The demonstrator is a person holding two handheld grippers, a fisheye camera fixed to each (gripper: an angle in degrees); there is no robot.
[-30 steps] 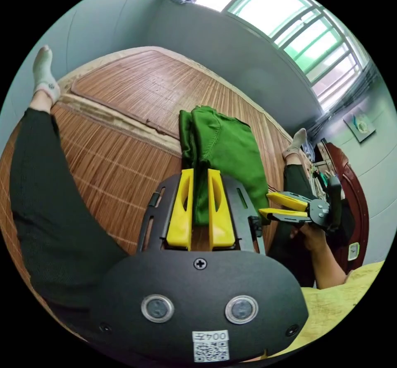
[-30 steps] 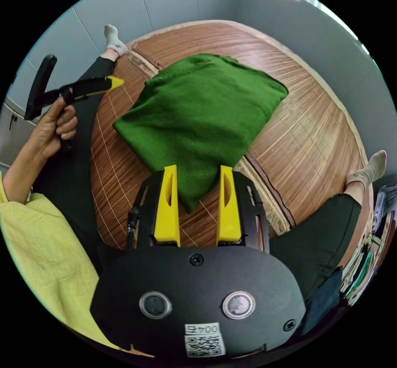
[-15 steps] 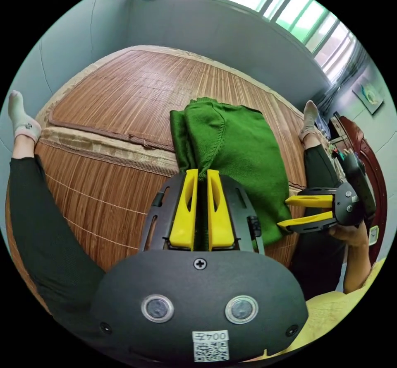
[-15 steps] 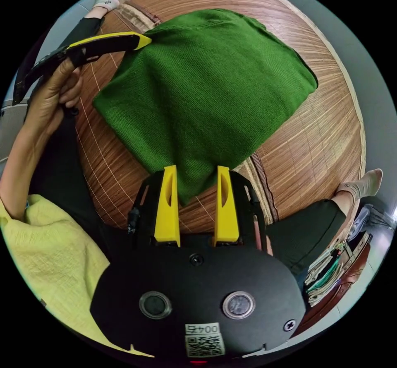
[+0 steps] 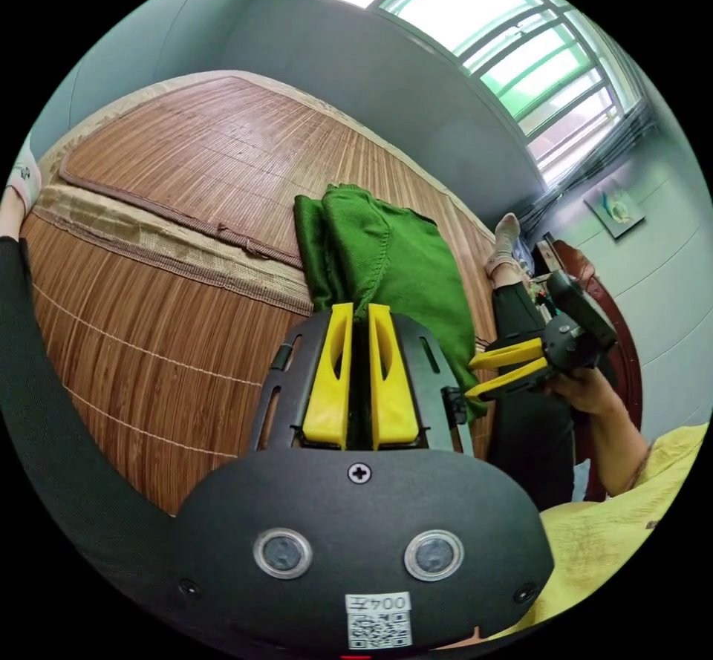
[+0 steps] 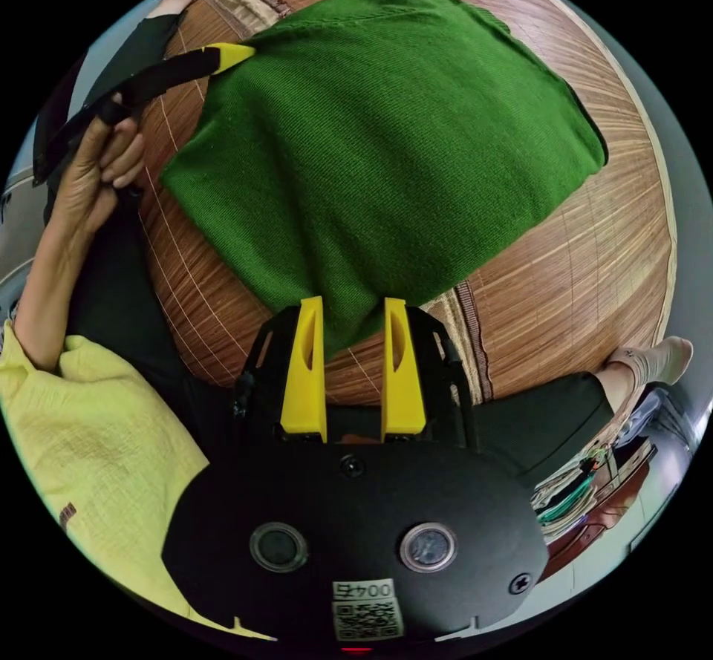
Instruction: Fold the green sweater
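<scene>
Soft, floppy sweater (image 6: pixel 386 140) mid-frame: left gripper (image 5: pixel 360 318) clamped on edge, right gripper (image 6: pixel 349 311) apart w/ corner between, take corners

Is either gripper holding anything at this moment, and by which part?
Left gripper pinches the folded green sweater at its near corner edge. Right gripper is open, straddling another corner, holding nothing.

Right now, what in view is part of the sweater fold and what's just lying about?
Job:
green sweater, folded on the bamboo mat
left gripper, jaws closed on the sweater's edge
right gripper, jaws apart around a corner

Lying about:
window
wall picture
clutter by the dark wooden furniture
</scene>
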